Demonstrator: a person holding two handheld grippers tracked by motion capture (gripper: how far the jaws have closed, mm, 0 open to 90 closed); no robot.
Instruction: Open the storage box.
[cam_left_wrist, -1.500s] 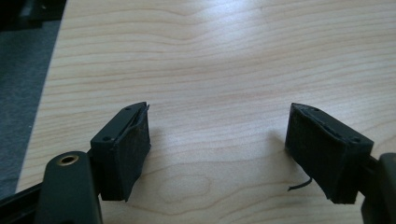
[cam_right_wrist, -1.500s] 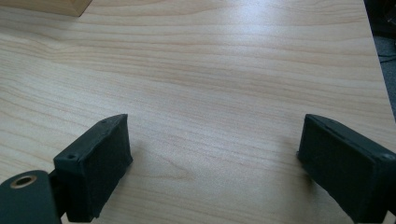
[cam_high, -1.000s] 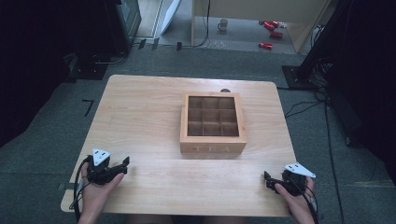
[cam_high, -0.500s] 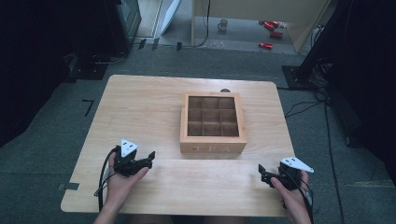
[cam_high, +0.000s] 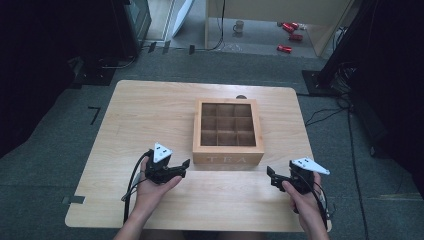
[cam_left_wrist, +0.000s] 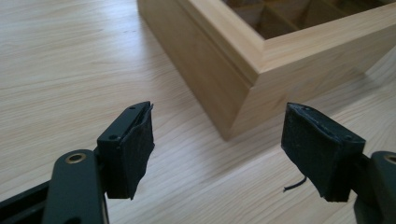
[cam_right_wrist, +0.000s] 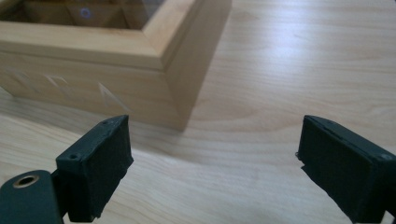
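Wood table (cam_high: 150, 115) with a tea box (cam_high: 228, 131) sitting mid-table, toward the right, lid down. Left gripper (cam_high: 184, 167) is just off the box's near left corner, fingers (cam_left_wrist: 128, 149) apart with nothing between, though they've just been closing a bit. Right gripper (cam_high: 270, 175) sits near the near right corner, fingers wide, empty too.

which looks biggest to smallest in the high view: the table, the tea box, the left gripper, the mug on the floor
1. table
2. tea box
3. left gripper
4. mug, though it stands farther from the camera, so its true size against the gripper is unsure
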